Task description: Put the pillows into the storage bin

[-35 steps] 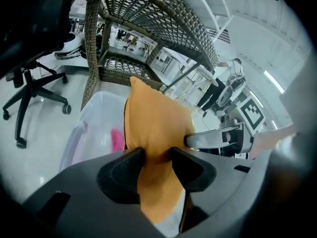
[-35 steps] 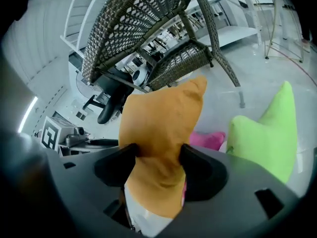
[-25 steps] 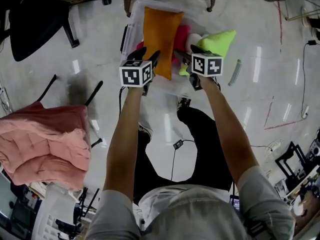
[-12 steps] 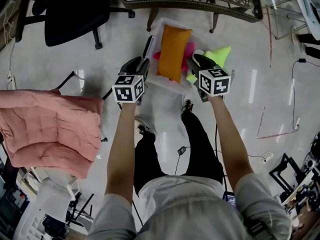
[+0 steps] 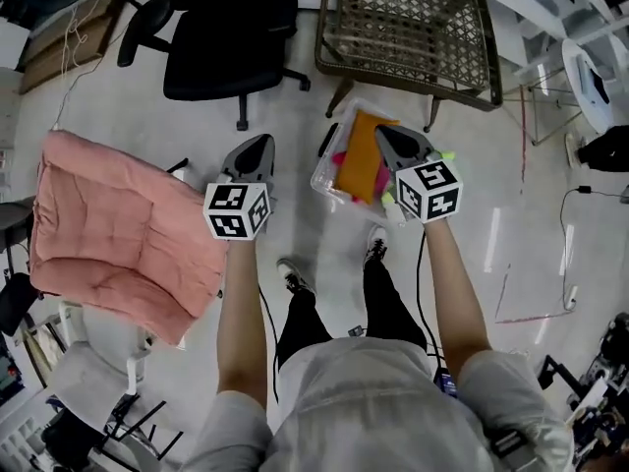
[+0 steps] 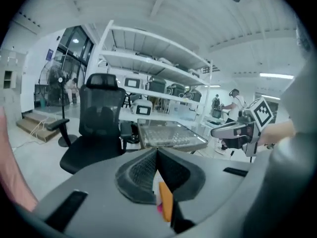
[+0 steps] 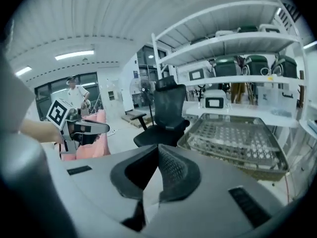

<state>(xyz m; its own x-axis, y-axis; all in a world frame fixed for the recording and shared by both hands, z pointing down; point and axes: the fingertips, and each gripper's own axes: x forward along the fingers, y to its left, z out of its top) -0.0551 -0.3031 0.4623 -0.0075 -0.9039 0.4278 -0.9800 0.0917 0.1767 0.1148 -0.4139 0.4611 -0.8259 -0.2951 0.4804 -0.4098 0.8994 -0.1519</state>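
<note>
The tallest pillow (image 5: 362, 155) in the clear storage bin (image 5: 322, 171) is orange. Beside it show a hot pink pillow (image 5: 340, 158) and a yellow-green pillow (image 5: 388, 201). The quilted cushion (image 5: 118, 224) is salmon pink. The office chair (image 5: 231, 32) is black, the lattice bench (image 5: 408, 28) brownish grey, and the floor (image 5: 128, 106) pale glossy grey. The left gripper (image 6: 157, 153) and right gripper (image 7: 158, 148) are grey with black ribbed jaws, and each bears a white cube with black square markers. The person's trousers (image 5: 388, 308) are black and the shirt (image 5: 373, 401) grey.
</note>
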